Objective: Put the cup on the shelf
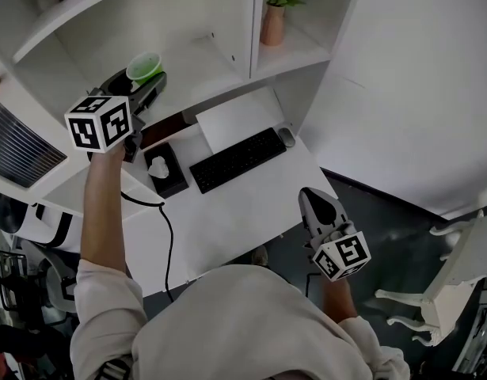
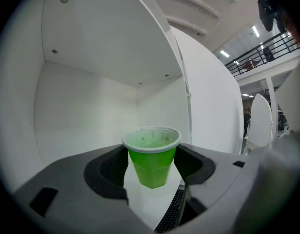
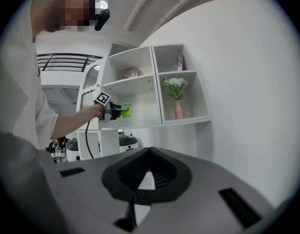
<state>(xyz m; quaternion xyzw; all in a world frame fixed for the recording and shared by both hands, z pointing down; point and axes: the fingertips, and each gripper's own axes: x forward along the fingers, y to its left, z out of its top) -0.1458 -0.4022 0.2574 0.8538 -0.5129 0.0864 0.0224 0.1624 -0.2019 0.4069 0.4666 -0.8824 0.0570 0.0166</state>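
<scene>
Head view, far left: your left gripper (image 1: 140, 81) is clamped on the green cup (image 1: 145, 64), one jaw on each side of its wall. The left gripper view shows the cup upright and off any surface, at the open front of the shelf (image 1: 197, 63) compartment. In the next compartment to the right stands a pink vase (image 1: 272, 24) with flowers. Below, a black keyboard (image 1: 237, 159) lies on the white desk (image 1: 251, 212). Far right, your right gripper (image 1: 310, 196) hangs beyond the desk's edge, jaw tips together, nothing between them.
</scene>
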